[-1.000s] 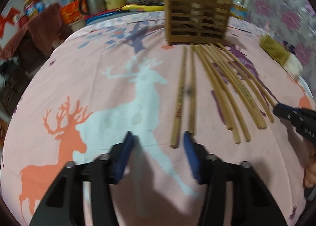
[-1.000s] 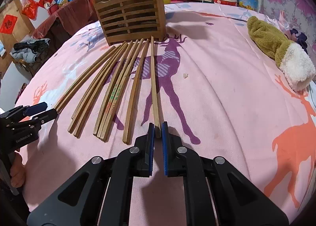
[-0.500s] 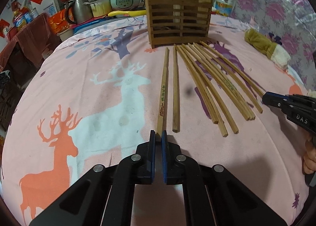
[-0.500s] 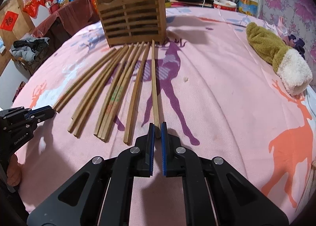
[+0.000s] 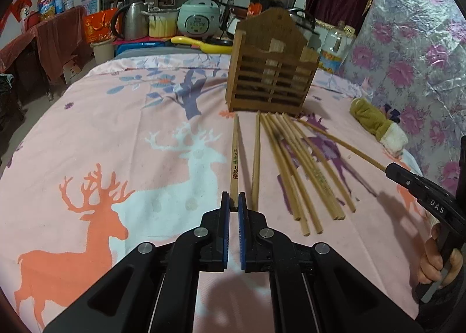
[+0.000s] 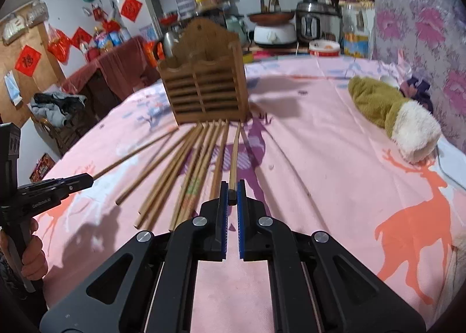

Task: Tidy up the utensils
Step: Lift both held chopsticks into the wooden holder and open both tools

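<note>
A slatted wooden utensil holder stands upright at the far side of the pink deer-print cloth. Several wooden chopsticks lie fanned out in front of it. My left gripper is shut on the near end of a printed chopstick, the leftmost one. My right gripper is shut on the near end of the rightmost chopstick, which slopes down toward the holder. Each gripper shows in the other's view, the right gripper and the left gripper, each with its stick.
A green and white plush sock lies on the cloth at the right, beside a flowered wall. Behind the table stand a kettle, a rice cooker and bottles. A hand holds the right gripper's grip.
My left gripper went from open to shut on the printed chopstick. Both grippers then rose and tilted up, lifting the near ends of their chopsticks off the cloth.
</note>
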The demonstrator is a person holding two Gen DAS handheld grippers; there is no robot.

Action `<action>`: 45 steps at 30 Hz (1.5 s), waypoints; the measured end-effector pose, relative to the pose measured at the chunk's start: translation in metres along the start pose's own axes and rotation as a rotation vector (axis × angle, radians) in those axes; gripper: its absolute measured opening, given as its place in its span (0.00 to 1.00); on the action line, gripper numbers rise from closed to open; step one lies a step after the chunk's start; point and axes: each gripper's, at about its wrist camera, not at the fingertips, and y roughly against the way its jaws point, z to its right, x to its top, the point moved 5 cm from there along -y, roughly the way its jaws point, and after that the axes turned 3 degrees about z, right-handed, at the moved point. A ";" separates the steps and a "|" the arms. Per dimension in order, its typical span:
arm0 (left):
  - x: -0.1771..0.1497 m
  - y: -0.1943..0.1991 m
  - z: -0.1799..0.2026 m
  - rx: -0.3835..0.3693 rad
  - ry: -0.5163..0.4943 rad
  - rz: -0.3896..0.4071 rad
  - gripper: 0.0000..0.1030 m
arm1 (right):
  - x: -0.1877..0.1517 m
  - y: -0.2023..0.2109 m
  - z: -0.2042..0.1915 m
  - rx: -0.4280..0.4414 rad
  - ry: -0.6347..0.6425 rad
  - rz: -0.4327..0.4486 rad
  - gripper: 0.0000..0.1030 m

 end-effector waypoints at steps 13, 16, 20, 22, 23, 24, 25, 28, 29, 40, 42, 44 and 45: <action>0.057 0.031 0.033 0.029 -0.090 0.067 0.06 | 0.039 0.021 -0.020 0.016 0.043 0.085 0.06; 0.077 0.035 0.045 0.035 -0.115 0.074 0.06 | 0.057 0.021 -0.026 0.006 0.066 0.096 0.06; 0.106 0.040 0.057 0.050 -0.128 0.098 0.06 | 0.076 0.025 -0.032 0.001 0.077 0.115 0.06; 0.120 0.043 0.062 0.052 -0.126 0.110 0.06 | 0.085 0.026 -0.037 0.003 0.082 0.124 0.06; 0.125 0.044 0.063 0.054 -0.126 0.116 0.06 | 0.092 0.026 -0.040 0.002 0.088 0.129 0.06; 0.133 0.047 0.066 0.062 -0.125 0.126 0.06 | 0.096 0.027 -0.042 0.000 0.092 0.132 0.06; 0.139 0.050 0.068 0.063 -0.124 0.133 0.06 | 0.103 0.028 -0.045 -0.005 0.100 0.140 0.06; 0.159 0.062 0.073 0.070 -0.120 0.170 0.06 | 0.120 0.033 -0.055 -0.009 0.119 0.166 0.06; 0.167 0.067 0.075 0.076 -0.120 0.186 0.06 | 0.127 0.036 -0.058 -0.010 0.123 0.178 0.06; 0.242 0.085 0.087 0.090 -0.083 0.355 0.06 | 0.215 0.061 -0.080 -0.017 0.128 0.402 0.06; 0.250 0.074 0.085 0.093 -0.073 0.373 0.06 | 0.229 0.053 -0.079 -0.026 0.121 0.441 0.06; 0.254 0.058 0.084 0.091 -0.066 0.364 0.06 | 0.235 0.041 -0.077 -0.025 0.109 0.449 0.06; 0.253 0.048 0.083 0.088 -0.063 0.351 0.06 | 0.238 0.027 -0.074 -0.029 0.101 0.437 0.06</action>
